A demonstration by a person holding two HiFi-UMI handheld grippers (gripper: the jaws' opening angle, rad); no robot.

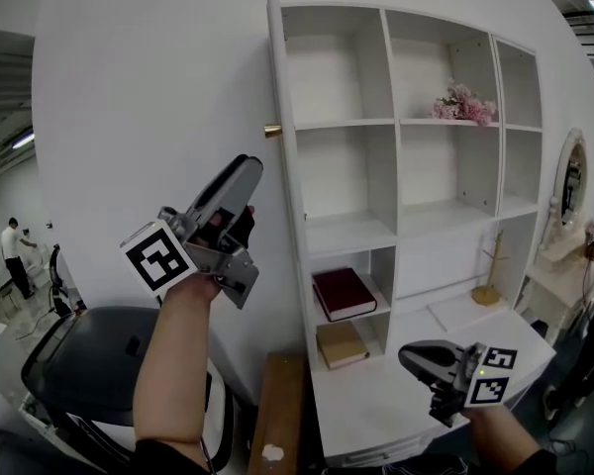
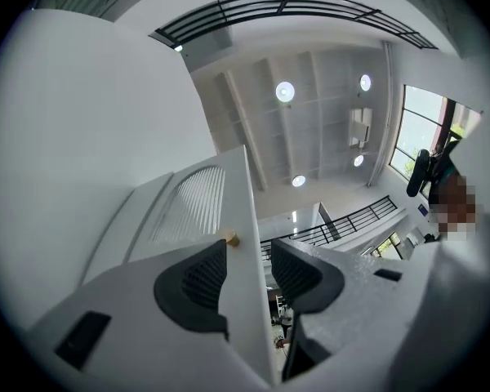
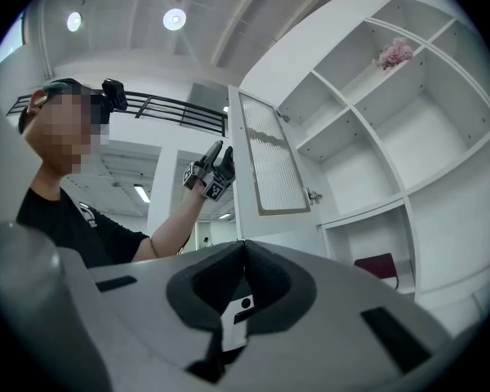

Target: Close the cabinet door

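Note:
The white cabinet (image 1: 396,166) stands with its tall door (image 1: 148,97) swung open, a brass knob (image 1: 273,130) on the door's free edge. My left gripper (image 1: 246,174) is raised just below that knob. In the left gripper view the left gripper (image 2: 249,278) is open, and the door's edge (image 2: 243,235) runs between its jaws with the knob (image 2: 229,237) just beyond; the right pad (image 2: 298,272) stands off the edge. Low at the right, over the desk, my right gripper (image 1: 421,359) is shut and empty, its jaws (image 3: 243,247) meeting. The right gripper view shows the door (image 3: 269,162) and left gripper (image 3: 212,170).
A red book (image 1: 343,292) and a tan book (image 1: 342,344) lie in the lower cubbies. Pink flowers (image 1: 463,102) sit on an upper shelf, and a gold stand (image 1: 489,270) on the white desk (image 1: 376,414). A black chair (image 1: 89,364) is lower left; a person (image 1: 18,255) stands far off.

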